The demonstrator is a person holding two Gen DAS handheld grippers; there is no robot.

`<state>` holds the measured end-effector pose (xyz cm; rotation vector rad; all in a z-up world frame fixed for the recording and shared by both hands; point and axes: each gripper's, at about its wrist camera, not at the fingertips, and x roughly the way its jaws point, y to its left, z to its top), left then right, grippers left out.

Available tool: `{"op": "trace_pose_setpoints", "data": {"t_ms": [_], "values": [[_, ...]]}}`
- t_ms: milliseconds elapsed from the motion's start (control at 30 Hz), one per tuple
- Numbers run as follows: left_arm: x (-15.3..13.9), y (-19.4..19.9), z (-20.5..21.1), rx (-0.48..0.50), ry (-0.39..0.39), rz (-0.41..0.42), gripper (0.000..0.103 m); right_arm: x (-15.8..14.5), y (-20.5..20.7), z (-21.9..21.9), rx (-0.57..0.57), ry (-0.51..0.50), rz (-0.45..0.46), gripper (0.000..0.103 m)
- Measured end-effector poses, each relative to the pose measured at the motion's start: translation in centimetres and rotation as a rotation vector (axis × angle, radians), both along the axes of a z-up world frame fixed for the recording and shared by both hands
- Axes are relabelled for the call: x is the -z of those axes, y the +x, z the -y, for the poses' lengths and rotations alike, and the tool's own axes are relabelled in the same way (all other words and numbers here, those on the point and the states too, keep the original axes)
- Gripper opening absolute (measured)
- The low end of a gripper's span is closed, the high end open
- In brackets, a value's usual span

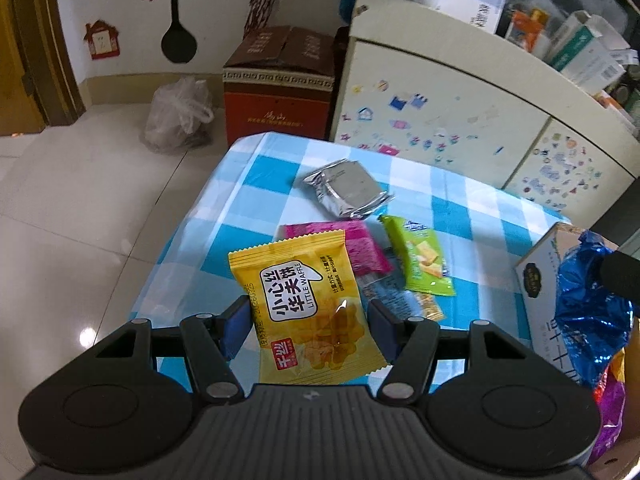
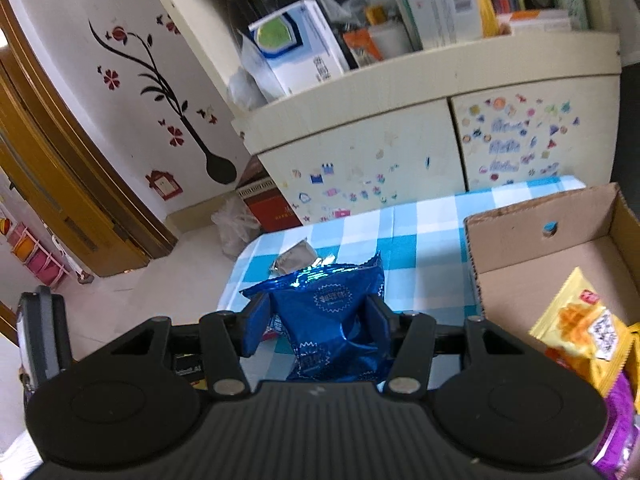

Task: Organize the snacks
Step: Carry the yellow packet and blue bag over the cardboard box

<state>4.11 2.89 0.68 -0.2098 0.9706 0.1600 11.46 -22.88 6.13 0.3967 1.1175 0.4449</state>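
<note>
My left gripper [image 1: 308, 316] is shut on a yellow waffle packet [image 1: 304, 308] and holds it above the blue checked table [image 1: 248, 200]. Behind it on the table lie a silver packet [image 1: 346, 188], a pink packet [image 1: 356, 246], a green packet [image 1: 420, 258] and a blue-orange packet [image 1: 404, 300]. My right gripper [image 2: 316, 320] is shut on a shiny blue packet [image 2: 332, 320], which also shows in the left wrist view [image 1: 588, 308], beside the open cardboard box [image 2: 536, 264]. The box holds a yellow packet [image 2: 584, 328] and a purple one [image 2: 616, 428].
A cream cabinet [image 1: 440, 116] covered in stickers stands right behind the table. A brown carton [image 1: 280, 80] and a plastic bag [image 1: 176, 116] sit on the tiled floor beyond the table's far left corner. The table's left edge drops to the floor.
</note>
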Motion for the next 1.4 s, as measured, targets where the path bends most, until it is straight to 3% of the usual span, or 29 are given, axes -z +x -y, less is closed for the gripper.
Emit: {"op": "trace_pose_setpoints", "data": {"t_ms": [367, 733, 1200, 1400], "values": [[-1.0, -0.4, 2.0, 0.041, -0.008, 0.030, 0.068, -2.3, -1.6, 2.3, 0.019, -0.016, 0.045, 0.053], [-1.7, -0.2, 4.9, 0.095, -0.018, 0.066, 0.068, -3.3, -1.2, 6.2, 0.117, 0.003, 0.060, 0.053], [-2.5, -1.2, 10.7, 0.305, 0.014, 0.174, 0.068, -5.2, -1.1, 13.4, 0.305, -0.032, 0.128, 0.053], [-2.3, -1.6, 12.7, 0.384, -0.024, 0.190, 0.068, -4.4, -0.8, 15.4, 0.373, -0.032, 0.106, 0.053]]}}
